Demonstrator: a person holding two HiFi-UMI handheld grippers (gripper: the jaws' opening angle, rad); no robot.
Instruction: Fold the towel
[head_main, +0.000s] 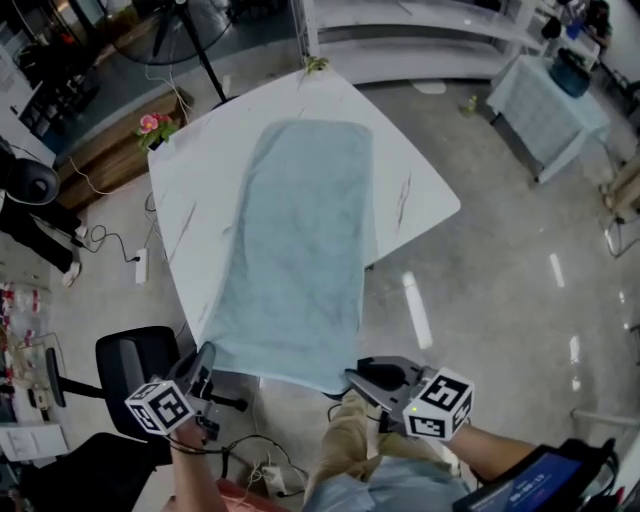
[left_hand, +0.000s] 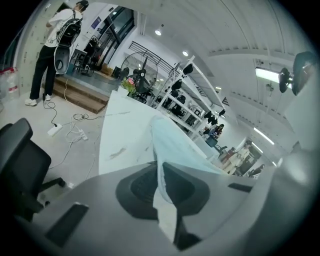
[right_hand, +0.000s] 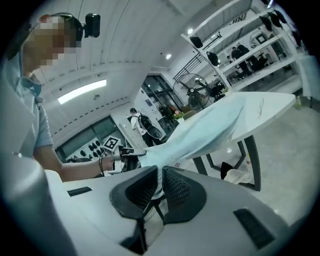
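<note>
A pale blue towel lies lengthwise on the white table, its near end hanging past the table's near edge. My left gripper is shut on the towel's near left corner; the left gripper view shows the cloth pinched between the dark pads. My right gripper is shut on the near right corner, where the towel edge sits between its pads. In the right gripper view the towel stretches away toward the table, with my left gripper visible across it.
A black office chair stands at the near left, with cables and a power strip on the floor. Pink flowers sit by the table's far left corner. A cloth-covered table is at far right. A person stands by steps.
</note>
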